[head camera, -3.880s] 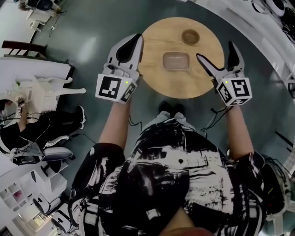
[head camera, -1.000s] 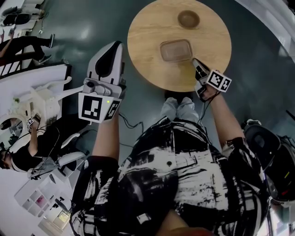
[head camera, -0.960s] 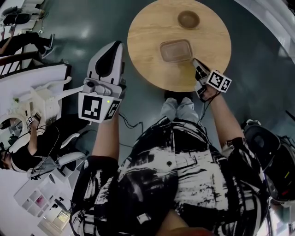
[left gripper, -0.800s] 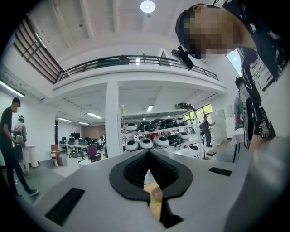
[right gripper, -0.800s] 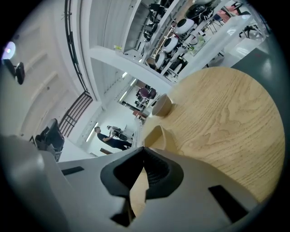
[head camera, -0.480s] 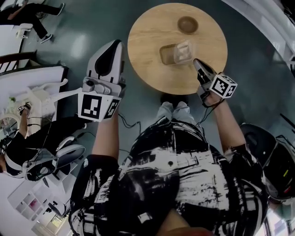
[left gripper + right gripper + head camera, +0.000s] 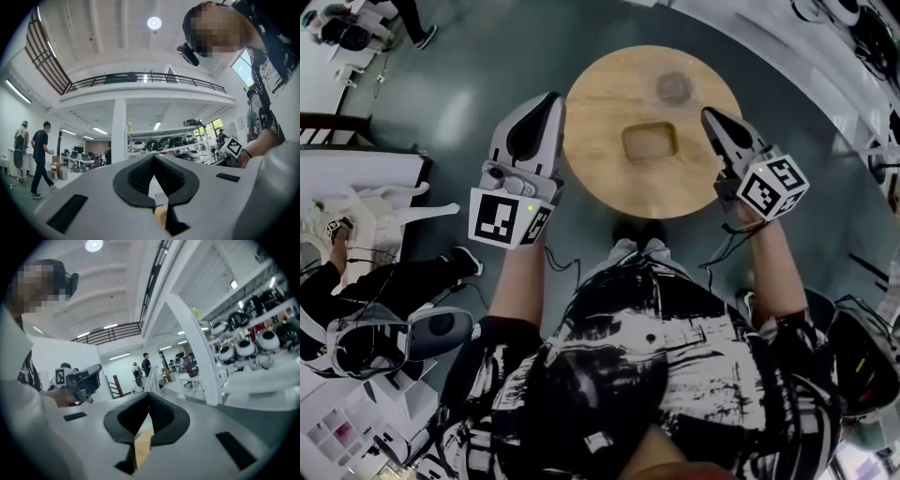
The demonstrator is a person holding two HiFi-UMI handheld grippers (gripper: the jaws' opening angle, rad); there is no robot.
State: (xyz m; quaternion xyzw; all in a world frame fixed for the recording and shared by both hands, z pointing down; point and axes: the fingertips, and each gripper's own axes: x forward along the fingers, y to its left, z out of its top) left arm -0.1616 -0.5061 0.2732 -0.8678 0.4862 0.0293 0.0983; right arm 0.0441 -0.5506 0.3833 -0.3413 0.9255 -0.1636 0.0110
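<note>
Lifted clear of the box since half a second earlier, the right gripper had gone from that box's near right corner out to the table's 3 o'clock edge, and the box, tilted then, lay flat again. At the far left, the left gripper hung off the 9 o'clock edge of the round pale wooden table, its jaws closed tip to tip on nothing, its own view looking out level into the hall rather than down. The clear rectangular plastic box sat near the table's middle, long axis running 9 to 3 o'clock. It lay at about 4 o'clock from the left gripper's tip and at about 8 o'clock from the right gripper's tip. The small round brown wooden bowl stood apart from the box, at its 1 o'clock. The right gripper's jaws were likewise closed and empty, and its tip was the nearer of the two to the box. Counted: one table, one box, one bowl, two grippers
</note>
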